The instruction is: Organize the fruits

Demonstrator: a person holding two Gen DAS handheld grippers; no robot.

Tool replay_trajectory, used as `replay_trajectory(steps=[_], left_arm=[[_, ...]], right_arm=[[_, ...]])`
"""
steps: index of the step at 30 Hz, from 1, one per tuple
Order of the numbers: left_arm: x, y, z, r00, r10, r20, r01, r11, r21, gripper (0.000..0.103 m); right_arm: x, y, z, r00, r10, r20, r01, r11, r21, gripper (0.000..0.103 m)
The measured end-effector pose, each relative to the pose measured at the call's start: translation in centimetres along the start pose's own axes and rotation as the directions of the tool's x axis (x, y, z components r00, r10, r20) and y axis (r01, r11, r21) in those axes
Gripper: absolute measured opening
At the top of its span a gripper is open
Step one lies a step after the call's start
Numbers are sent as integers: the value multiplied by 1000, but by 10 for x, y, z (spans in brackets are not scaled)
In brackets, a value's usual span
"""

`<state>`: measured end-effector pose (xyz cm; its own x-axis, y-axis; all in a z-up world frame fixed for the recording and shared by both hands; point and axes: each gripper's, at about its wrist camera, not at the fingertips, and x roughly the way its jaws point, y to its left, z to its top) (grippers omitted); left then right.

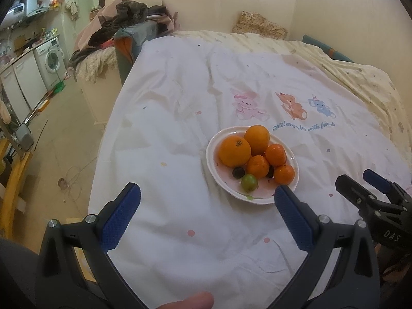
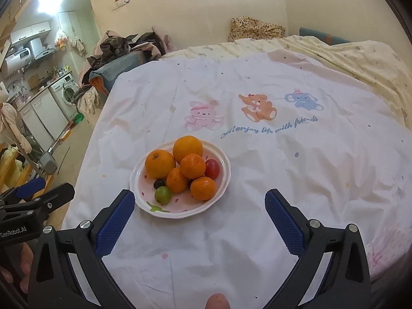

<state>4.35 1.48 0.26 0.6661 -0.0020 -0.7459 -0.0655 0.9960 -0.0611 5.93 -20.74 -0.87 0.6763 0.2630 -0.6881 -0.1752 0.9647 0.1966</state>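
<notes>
A white plate [image 1: 293, 159] [image 2: 224, 159] sits on a white bedsheet and holds two large oranges [image 1: 234, 151] [image 2: 159, 163], three small mandarins [image 1: 257, 166] [image 2: 192, 166], a green round fruit [image 1: 249, 182] [image 2: 162, 195], dark grapes [image 1: 238, 172] [image 2: 159, 183] and a red fruit [image 2: 212, 169]. My left gripper [image 1: 207, 193] hovers open over the sheet just in front of the plate's near-left side, its right finger by the rim. My right gripper [image 2: 199, 200] is open too, in front of the plate's near-right side. Neither holds anything.
The bedsheet [image 2: 257, 134] has printed cartoon animals and text beyond the plate. A cream blanket [image 2: 347, 56] lies at the far right. A pile of clothes [image 1: 128, 18] sits at the bed's far left. The bed's left edge drops to a tiled floor [image 1: 64, 134] by a washing machine [image 1: 52, 56].
</notes>
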Motion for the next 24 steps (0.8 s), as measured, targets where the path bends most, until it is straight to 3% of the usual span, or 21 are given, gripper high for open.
replay_trajectory(steps=[24], left_arm=[[0, 3, -3, 1000, -6, -3, 6, 1000, -10, 102]], right_arm=[[1, -2, 0, 1000, -12, 0, 12, 1000, 2, 103]])
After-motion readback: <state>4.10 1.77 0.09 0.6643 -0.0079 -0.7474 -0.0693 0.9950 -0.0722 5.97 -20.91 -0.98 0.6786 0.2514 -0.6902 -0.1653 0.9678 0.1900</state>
